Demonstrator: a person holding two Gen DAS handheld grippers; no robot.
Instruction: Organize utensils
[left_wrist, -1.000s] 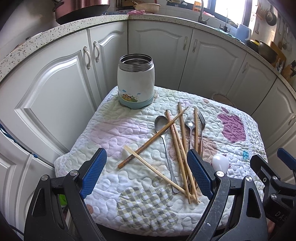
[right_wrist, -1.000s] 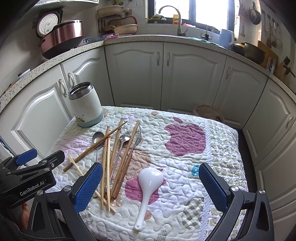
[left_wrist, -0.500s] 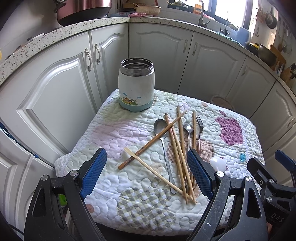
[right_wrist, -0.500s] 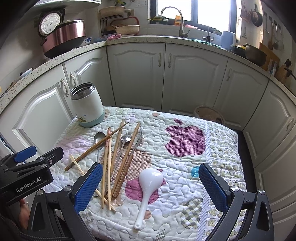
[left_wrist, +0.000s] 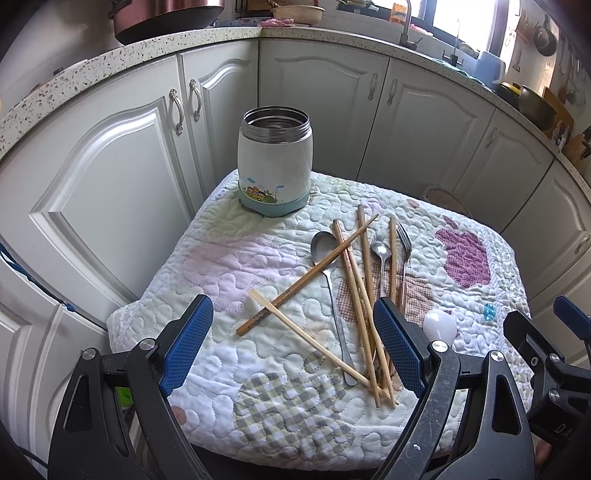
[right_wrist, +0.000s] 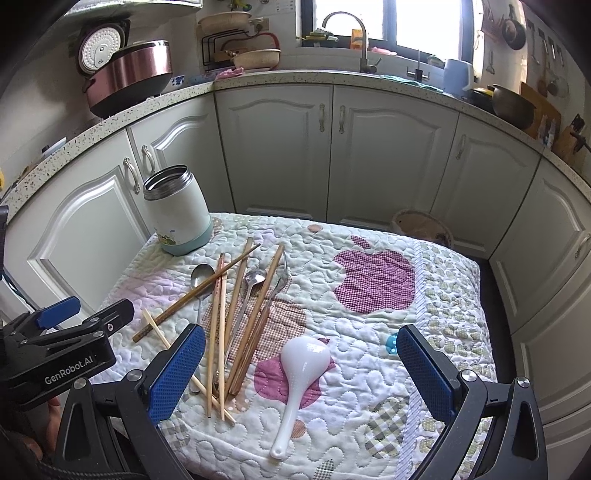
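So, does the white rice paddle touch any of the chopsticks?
Apart. In the right wrist view, bare quilt shows between the white rice paddle and the nearest of the chopsticks along its whole length.

Surface: quilt (right_wrist: 436, 291)
Upper left: open jar (right_wrist: 177, 210), upright
Left centre: crossed chopsticks (right_wrist: 218, 317), two spoons (right_wrist: 201, 275), fork (left_wrist: 404, 240), overlapping
Lower centre: white rice paddle (right_wrist: 301, 369)
Right of paddle: small blue thing (right_wrist: 389, 345)
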